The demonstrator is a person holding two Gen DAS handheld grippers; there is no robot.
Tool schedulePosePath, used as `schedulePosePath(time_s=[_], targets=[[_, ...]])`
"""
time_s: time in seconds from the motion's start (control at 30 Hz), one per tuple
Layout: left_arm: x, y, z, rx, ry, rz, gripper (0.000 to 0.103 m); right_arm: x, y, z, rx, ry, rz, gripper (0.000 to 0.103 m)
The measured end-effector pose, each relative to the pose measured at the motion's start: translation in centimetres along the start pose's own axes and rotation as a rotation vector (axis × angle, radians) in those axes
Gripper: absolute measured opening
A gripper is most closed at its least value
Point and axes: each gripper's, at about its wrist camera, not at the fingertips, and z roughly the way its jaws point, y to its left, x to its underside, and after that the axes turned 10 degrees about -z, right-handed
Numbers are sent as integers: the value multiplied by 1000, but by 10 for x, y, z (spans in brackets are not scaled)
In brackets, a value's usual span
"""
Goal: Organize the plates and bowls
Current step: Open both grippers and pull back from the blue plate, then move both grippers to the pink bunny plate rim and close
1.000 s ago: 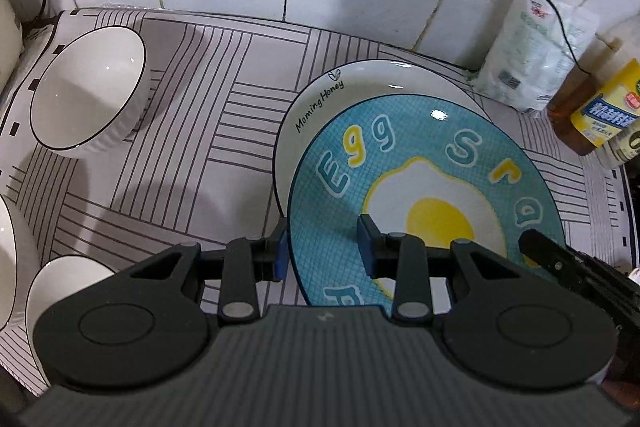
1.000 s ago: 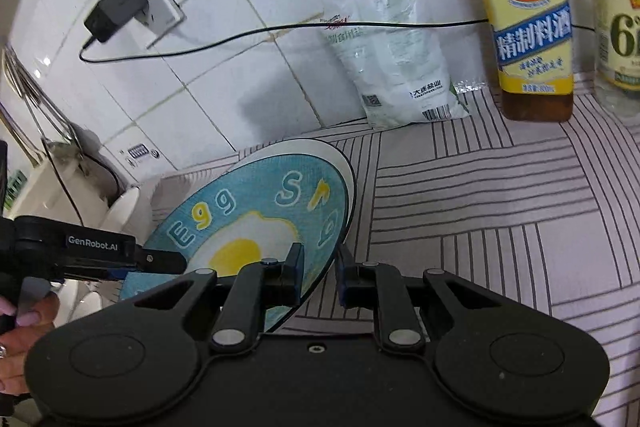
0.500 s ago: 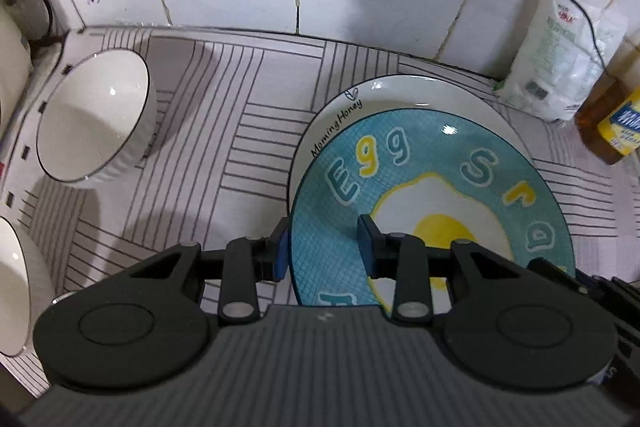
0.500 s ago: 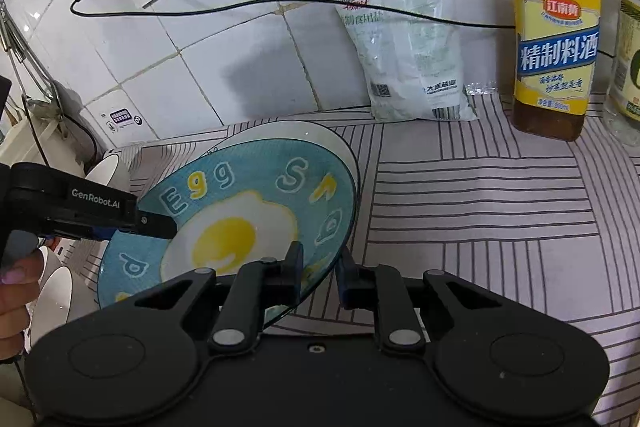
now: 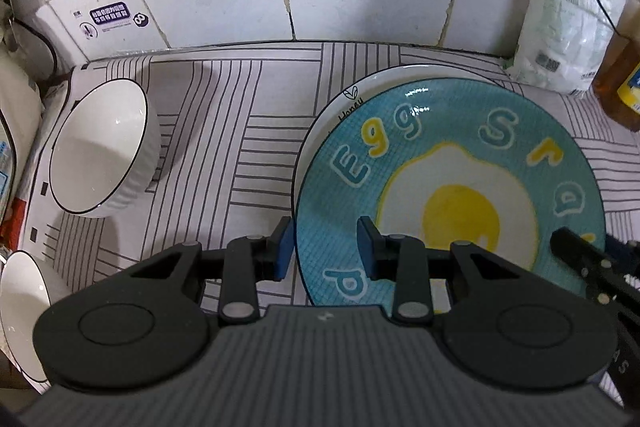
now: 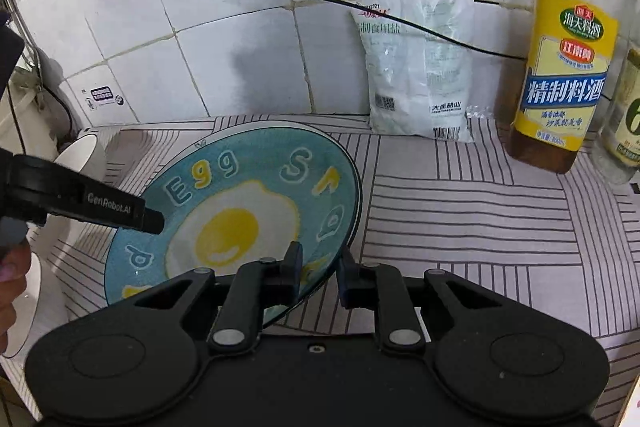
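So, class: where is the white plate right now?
In the left wrist view, the white plate lies on the striped mat right of centre, almost covered by the blue egg plate, with the salt bag behind.

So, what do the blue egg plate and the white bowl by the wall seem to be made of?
Blue egg plate: most likely glazed ceramic; it has a glossy face with sharp light glints and a printed egg design under the shine. White bowl: probably glazed porcelain or ceramic too; it has a smooth shiny inside, a thin dark rim line and a ribbed outer wall. Melamine cannot be ruled out.
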Motion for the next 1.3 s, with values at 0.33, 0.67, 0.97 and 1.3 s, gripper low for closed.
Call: schedulePosePath(time_s=[0.33,0.67,0.97,1.3], targets=[[-4,7,8,19,38,-25,30,3,16,6,98,0,-60,29],[-4,12,2,54,68,-55,29,9,18,13,141,-22,-51,31],[14,8,-43,88,18,-3,30,27,6,-39,60,-101,16,31],[28,3,-104,216,5,37,40,50,-3,-110,33,-156,-9,36]])
